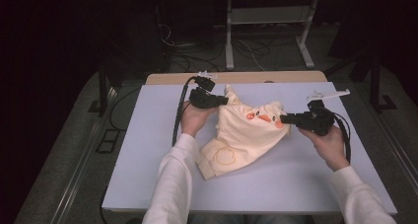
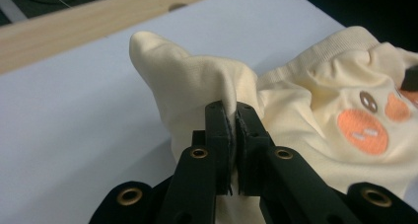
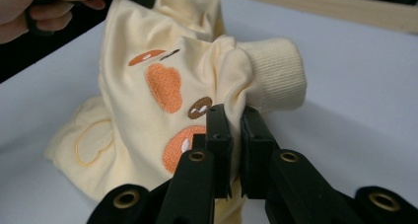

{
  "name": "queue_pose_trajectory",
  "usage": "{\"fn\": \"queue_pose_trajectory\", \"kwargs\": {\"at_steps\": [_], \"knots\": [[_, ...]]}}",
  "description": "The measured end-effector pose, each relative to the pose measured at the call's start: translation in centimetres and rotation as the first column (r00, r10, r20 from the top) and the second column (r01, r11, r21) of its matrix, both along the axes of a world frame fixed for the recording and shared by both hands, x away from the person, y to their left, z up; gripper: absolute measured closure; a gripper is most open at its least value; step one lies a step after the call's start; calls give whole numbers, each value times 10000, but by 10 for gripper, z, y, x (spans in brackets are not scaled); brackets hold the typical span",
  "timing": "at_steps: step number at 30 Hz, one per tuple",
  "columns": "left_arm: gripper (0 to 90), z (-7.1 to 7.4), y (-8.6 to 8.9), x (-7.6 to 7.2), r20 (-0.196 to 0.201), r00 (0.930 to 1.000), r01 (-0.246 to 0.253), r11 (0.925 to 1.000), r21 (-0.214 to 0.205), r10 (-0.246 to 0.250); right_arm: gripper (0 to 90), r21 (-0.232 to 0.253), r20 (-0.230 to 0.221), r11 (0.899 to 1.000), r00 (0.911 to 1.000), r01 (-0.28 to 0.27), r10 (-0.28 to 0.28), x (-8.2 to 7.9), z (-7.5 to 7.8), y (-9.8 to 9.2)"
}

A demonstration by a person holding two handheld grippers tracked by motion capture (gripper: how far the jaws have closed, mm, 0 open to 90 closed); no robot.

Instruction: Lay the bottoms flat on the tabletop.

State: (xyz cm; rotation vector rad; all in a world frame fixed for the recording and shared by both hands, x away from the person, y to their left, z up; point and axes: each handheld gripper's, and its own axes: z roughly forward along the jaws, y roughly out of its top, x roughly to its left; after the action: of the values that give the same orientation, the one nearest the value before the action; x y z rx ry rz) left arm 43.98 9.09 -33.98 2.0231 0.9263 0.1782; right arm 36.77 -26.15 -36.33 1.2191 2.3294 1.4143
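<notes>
1. A small cream-yellow garment [image 1: 244, 135] with an orange duck face stitched on it is seen near the middle of the white table [image 1: 148, 150], between the two hands, partly raised off the surface.
2. The left gripper [image 1: 224, 100] is held at the garment's far-left corner; in the left gripper view its fingers [image 2: 217, 135] are pressed together on a fold of the cloth, which is pinched between the pads.
3. The right gripper [image 1: 283, 119] is held at the garment's right edge, just beside the orange patches; in the right gripper view its fingers [image 3: 256, 135] are likewise closed on a pinch of fabric below a ribbed cuff [image 3: 273, 71].
4. The near-left part of the garment, with an outlined pocket shape [image 1: 224, 156], is left resting on the table.
5. The garment is judged to be light, soft and limp: it sags and creases wherever it is not held, and no stiffness is offered to push against.
6. It is judged unlikely to be damaged, though a thin single layer could slide out of a shallow pinch.
7. The best hold is judged to be at a doubled edge or seam, such as the ribbed cuff or hem, with the two grips kept well apart so that the cloth is spread.
8. The embroidered patches are best avoided, being thicker and less yielding.
</notes>
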Motion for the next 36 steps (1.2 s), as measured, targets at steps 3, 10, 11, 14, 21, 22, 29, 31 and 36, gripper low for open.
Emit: {"fn": "queue_pose_trajectory", "kwargs": {"at_steps": [3, 10, 11, 14, 21, 22, 29, 31, 36], "knots": [[850, 13, 8, -4, 280, 9995, -123, 9998, 143, 119, 837, -164, 283, 9999, 9996, 23, -18, 9, 21, 4], [852, 46, 18, -11, 885, 9958, -267, 9995, 190, 249, 840, -374, 760, 9993, 9971, 47, -19, 36, 59, 16], [852, 50, 19, -12, 944, 9952, -274, 9994, 193, 255, 840, -321, 769, 9995, 9970, 78, -53, 40, 62, 18], [852, 58, 21, -14, 1085, 9935, -358, 9993, 129, 342, 840, -176, 765, 9997, 9969, 187, -173, 51, 71, 19], [853, 72, 20, -15, 1215, 9921, -314, 9994, 118, 297, 841, 47, 805, 9990, 9957, 448, -450, 73, 88, 22], [852, 75, 19, -16, 1240, 9920, -265, 9995, 184, 241, 840, 3, 828, 9989, 9955, 468, -467, 77, 91, 23], [852, 90, 14, -24, 1554, 9875, -305, 9994, 137, 280, 841, 168, 877, 9979, 9941, 622, -634, 94, 108, 24], [852, 86, 13, -32, 1774, 9831, -465, 9989, 24, 453, 841, 205, 930, 9979, 9937, 615, -632, 95, 109, 24], [852, 59, 8, -52, 2202, 9716, -805, 9961, -361, 866, 841, 470, 853, 9972, 9944, 585, -623, 101, 92, 27]]}}
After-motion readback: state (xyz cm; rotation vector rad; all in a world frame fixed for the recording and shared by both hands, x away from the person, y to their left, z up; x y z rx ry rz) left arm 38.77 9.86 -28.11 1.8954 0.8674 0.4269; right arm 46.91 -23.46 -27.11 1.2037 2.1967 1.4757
